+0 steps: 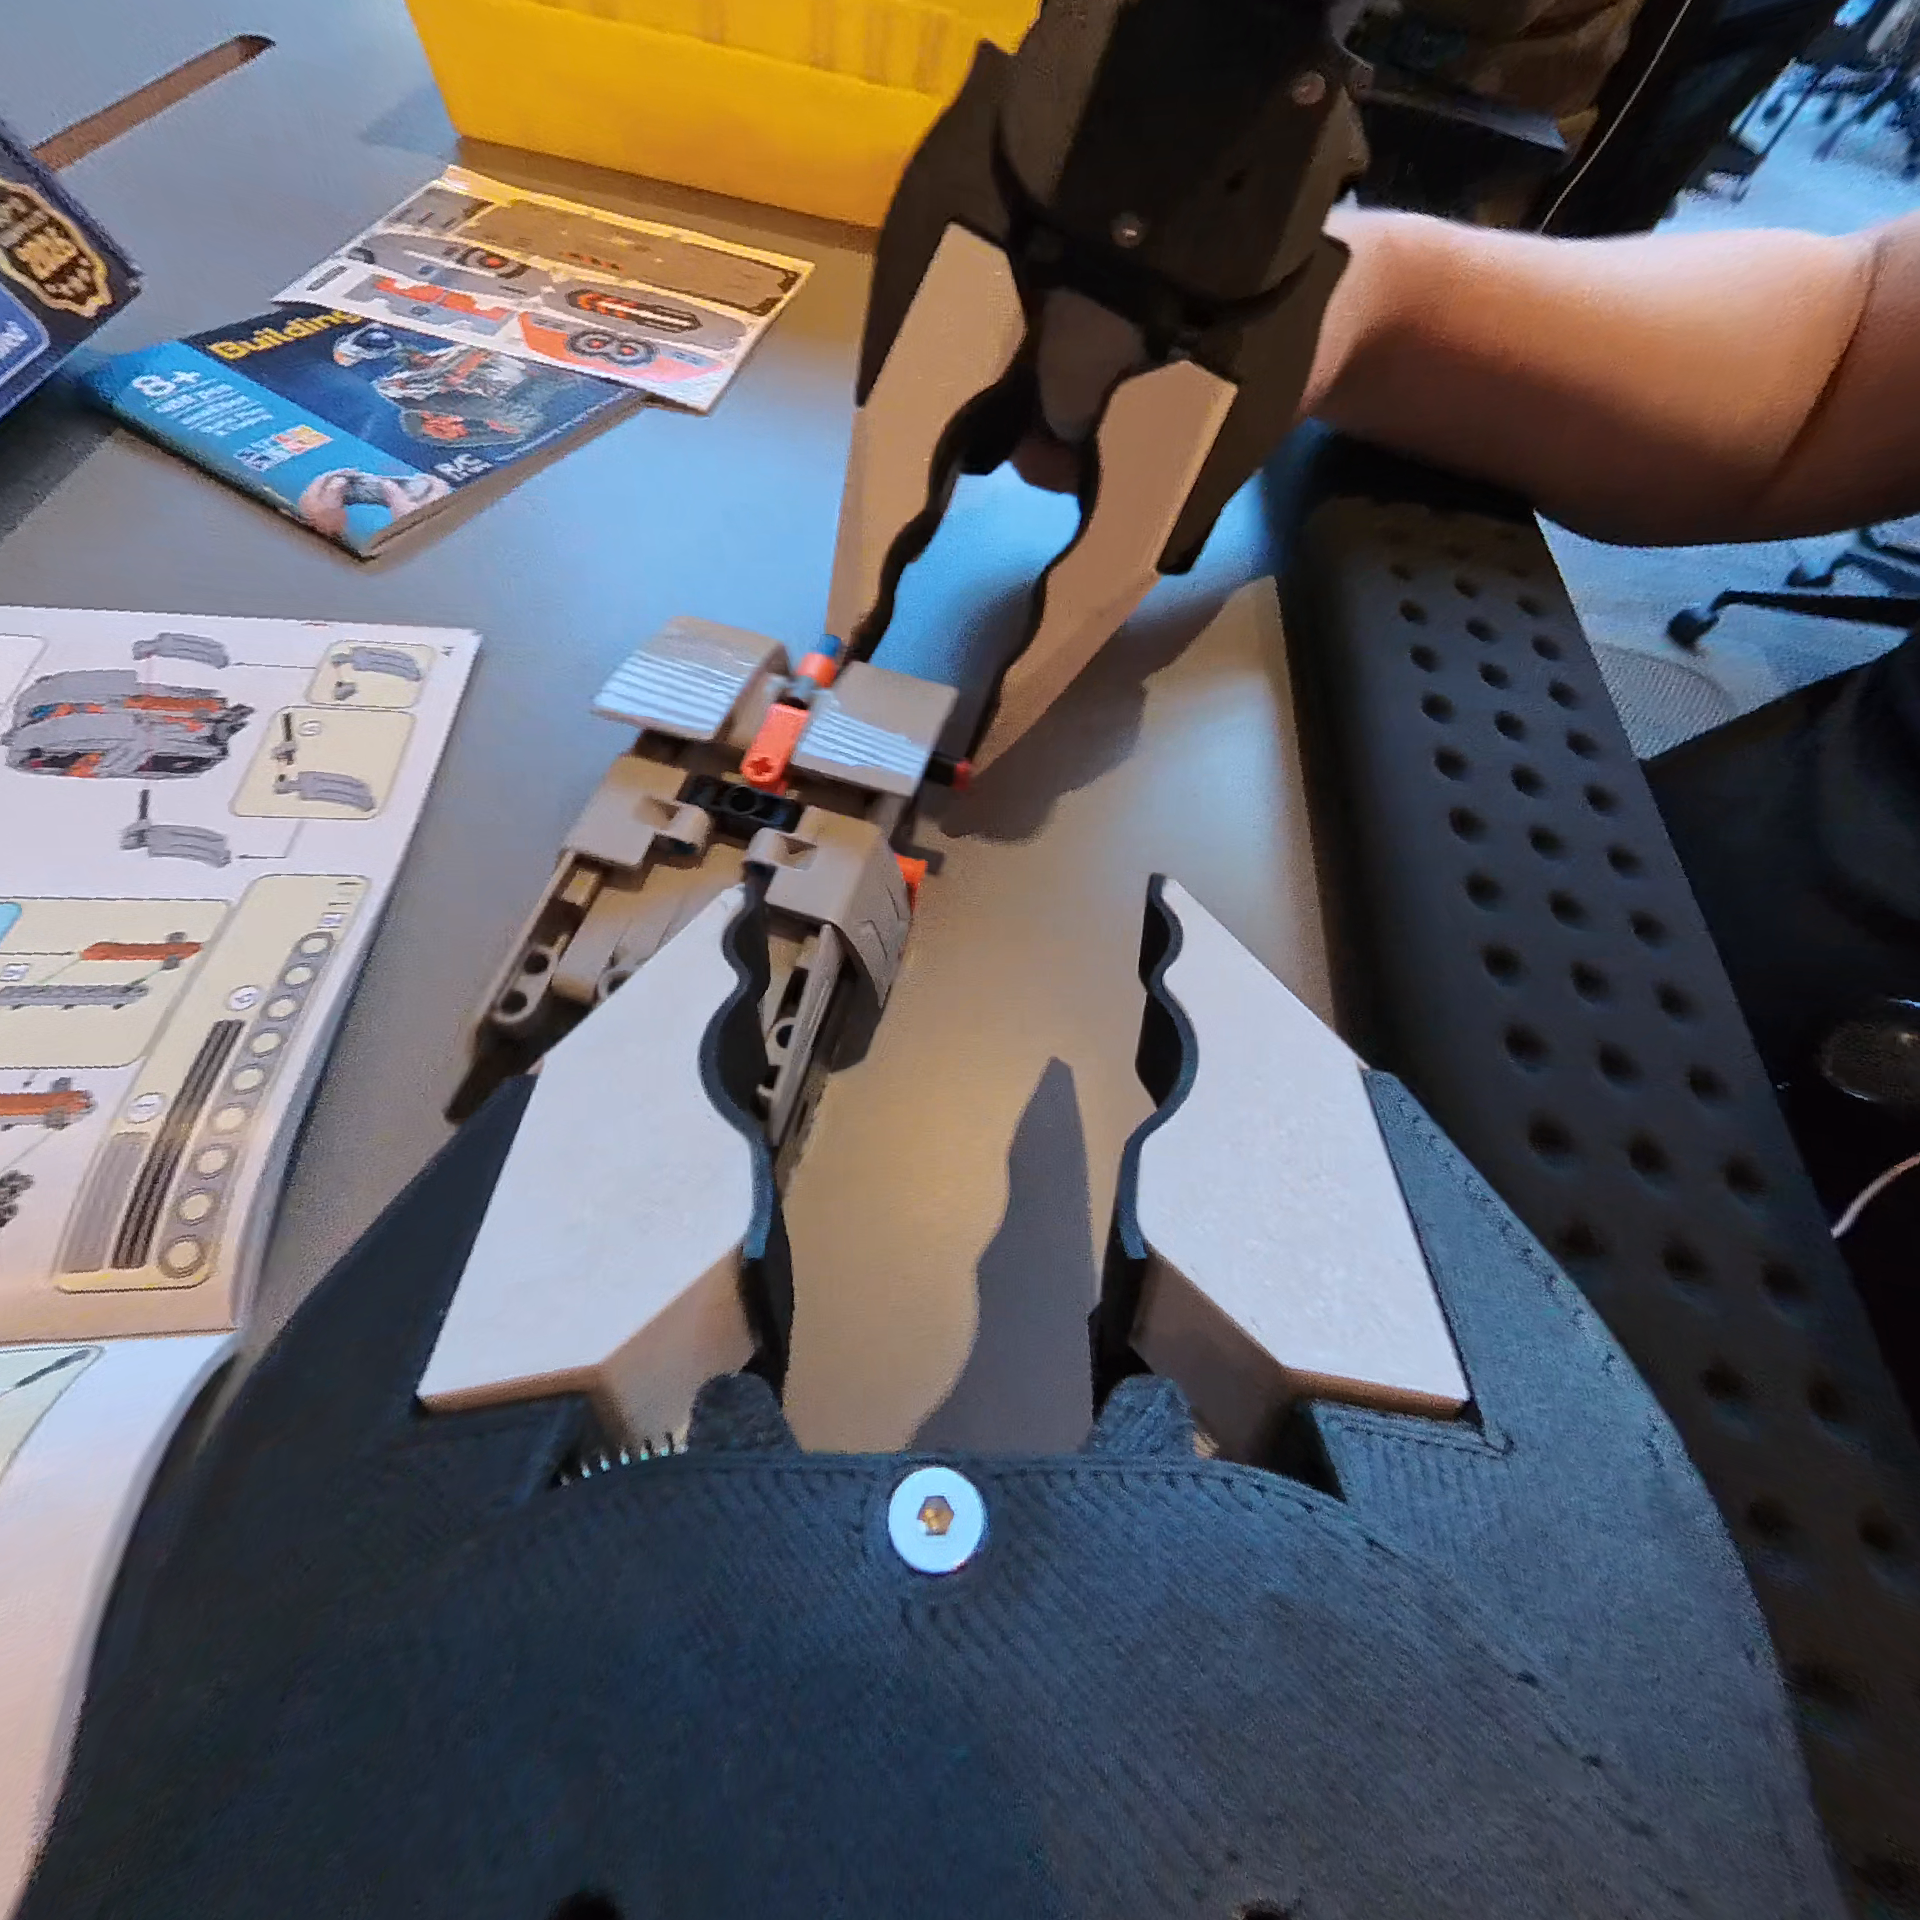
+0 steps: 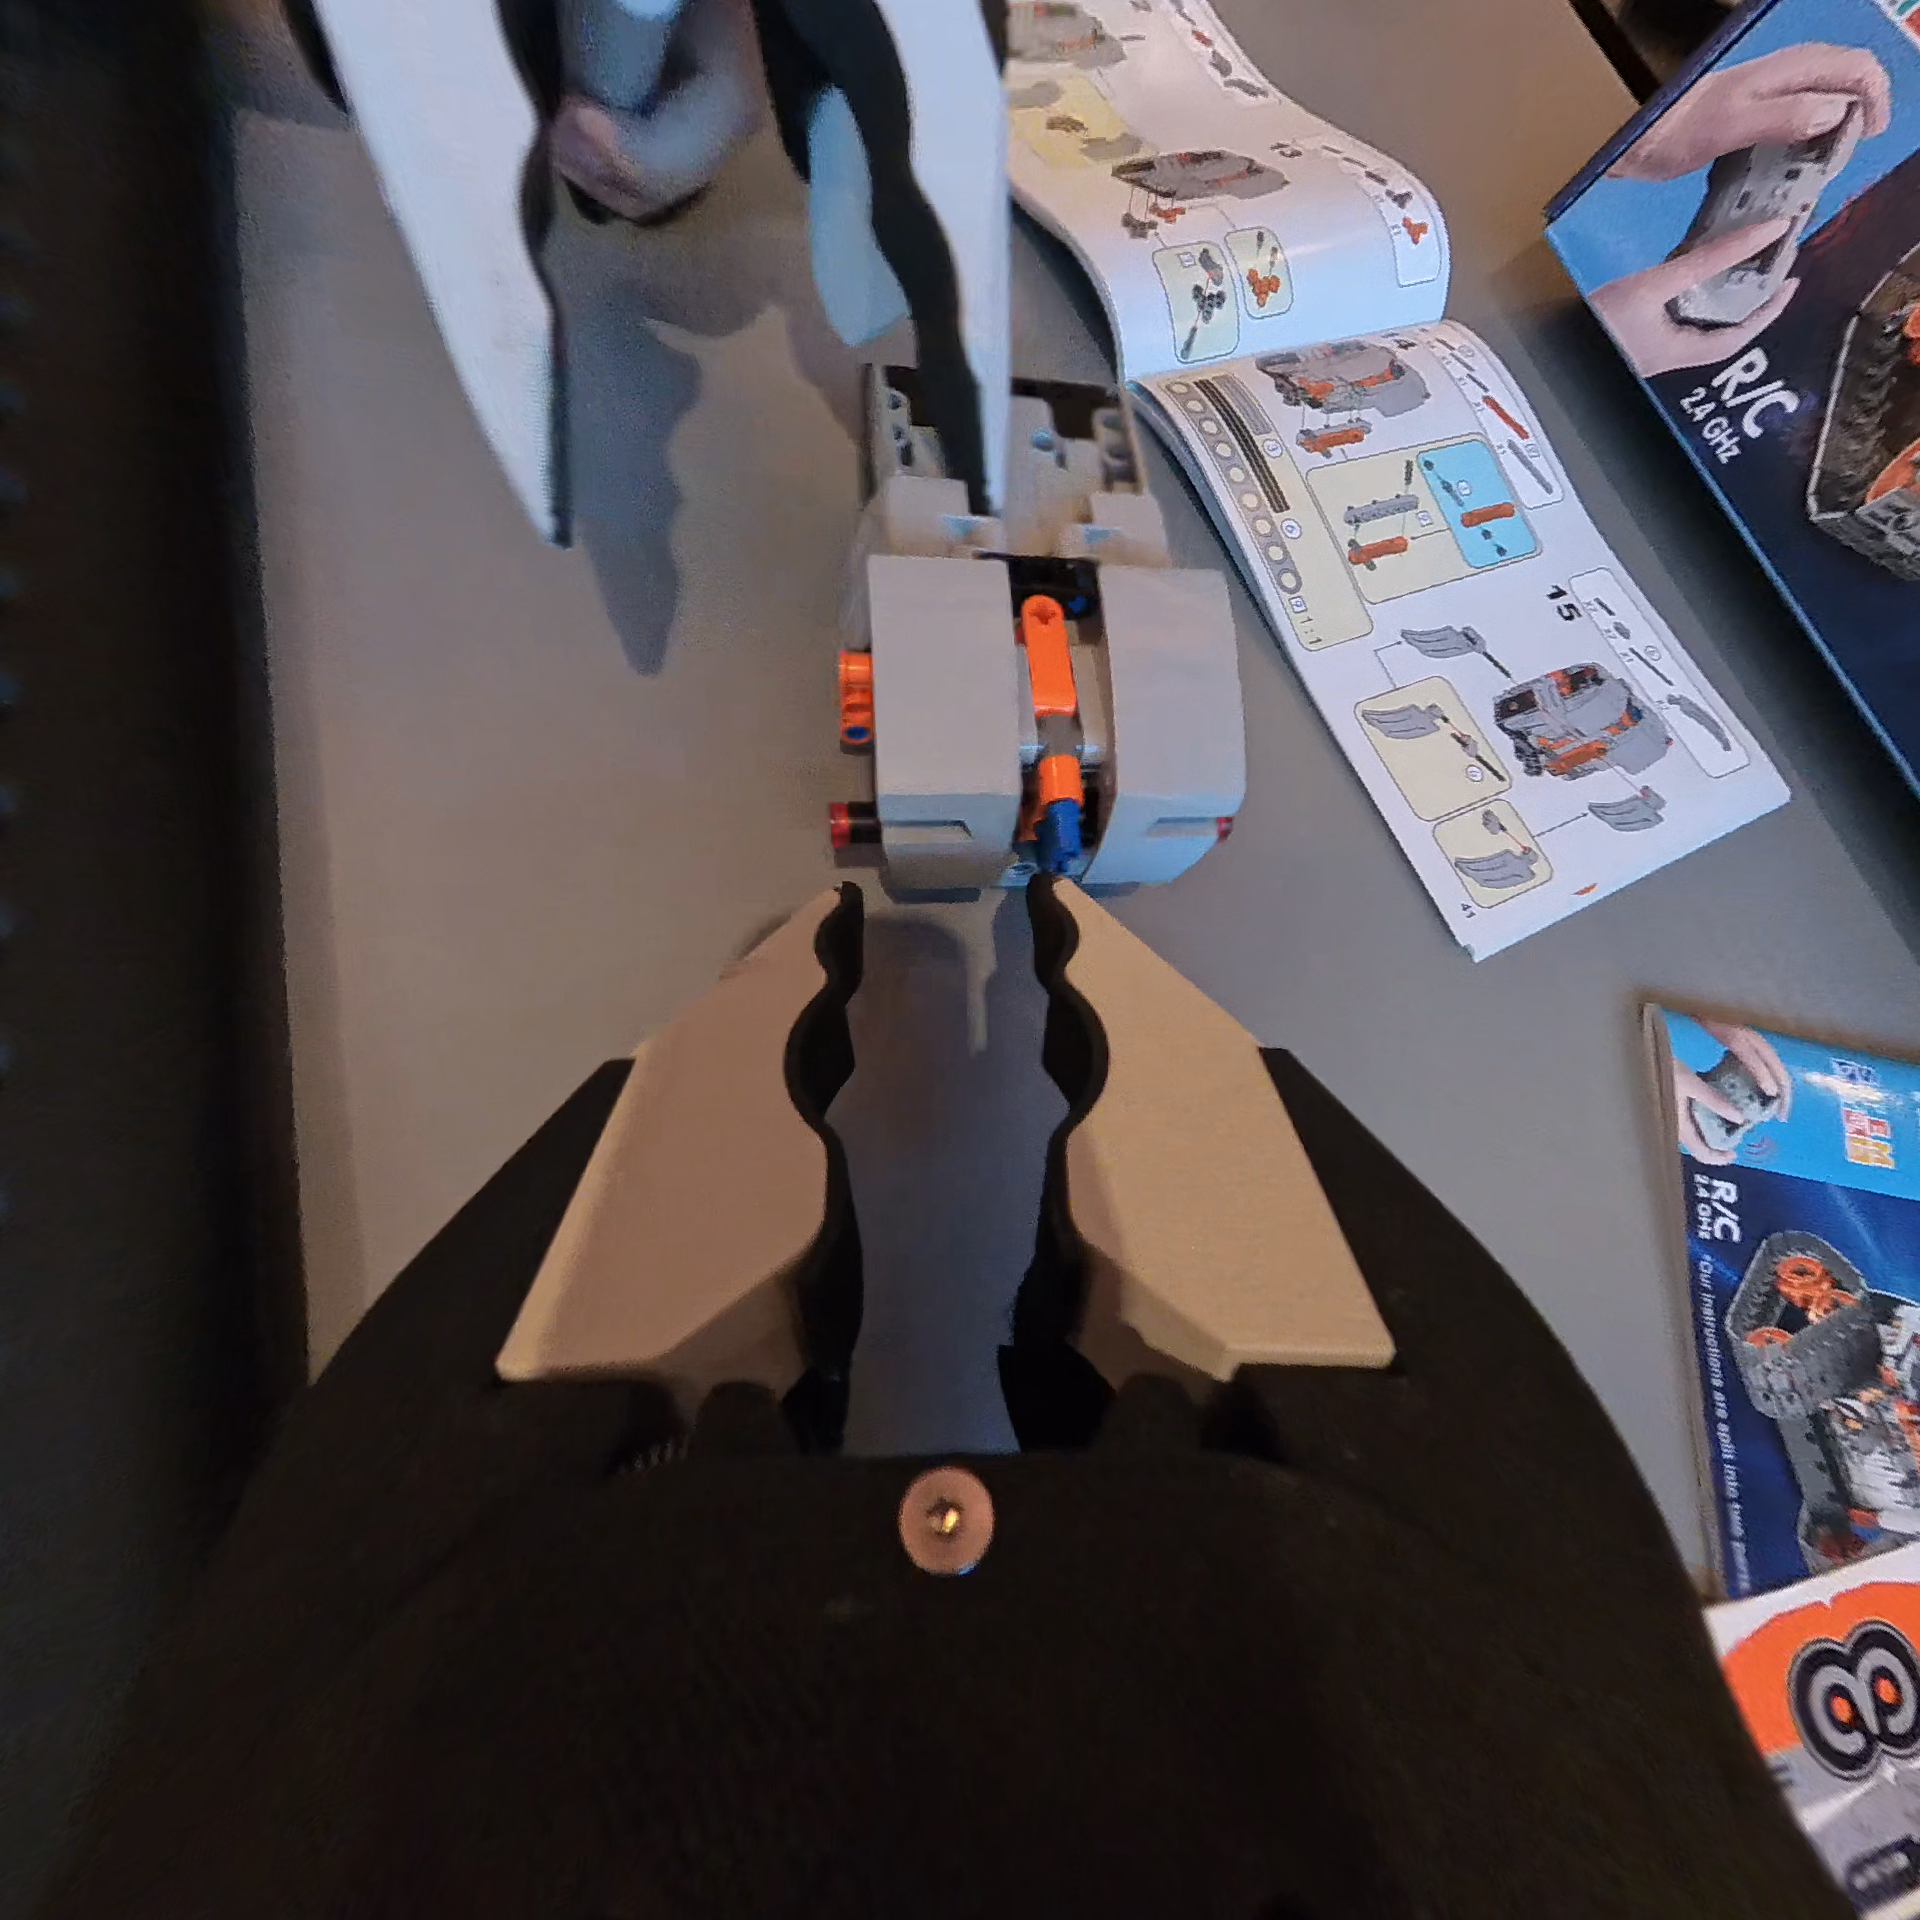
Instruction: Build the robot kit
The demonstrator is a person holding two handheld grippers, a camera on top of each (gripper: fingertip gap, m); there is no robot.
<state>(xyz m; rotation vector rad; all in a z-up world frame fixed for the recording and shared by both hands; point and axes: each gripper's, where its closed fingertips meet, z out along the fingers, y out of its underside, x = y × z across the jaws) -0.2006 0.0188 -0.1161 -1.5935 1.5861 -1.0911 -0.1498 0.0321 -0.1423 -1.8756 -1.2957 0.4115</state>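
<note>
**Two grippers met over a grey brick model**

The left gripper [image 1: 951, 904] stood with its fingers spread wide, holding nothing. Its left finger [image 1: 623, 1122] lay over the near end of the grey, orange and black plastic brick-built model [image 1: 727, 862], seemingly touching it, while the other finger sat over bare table beside the model. That model rested flat on the dark grey tabletop [image 1: 644, 520], in the middle of the scene.

From the far side came the right gripper [image 2: 940, 888], its fingers parted too, though by a narrower gap, and empty between them. Its tips sat right at the model's [image 2: 1039, 707] end, one tip just beside a small blue and orange pin [image 2: 1058, 805]; actual contact could not be told. In the left wrist view, that gripper [image 1: 904, 707] angled down steeply, with a person's bare forearm [image 1: 1610, 364] behind it.

An open white instruction booklet with printed building diagrams [image 1: 187, 935] lay just left of the model. A closed blue booklet [image 1: 364, 416] and a sticker sheet [image 1: 561, 281] lay farther off, near a yellow plastic bin [image 1: 707, 94]. A black perforated chair back [image 1: 1558, 883] ran along the table edge. A blue cardboard box [image 2: 1766, 260] showed in the right wrist view.
</note>
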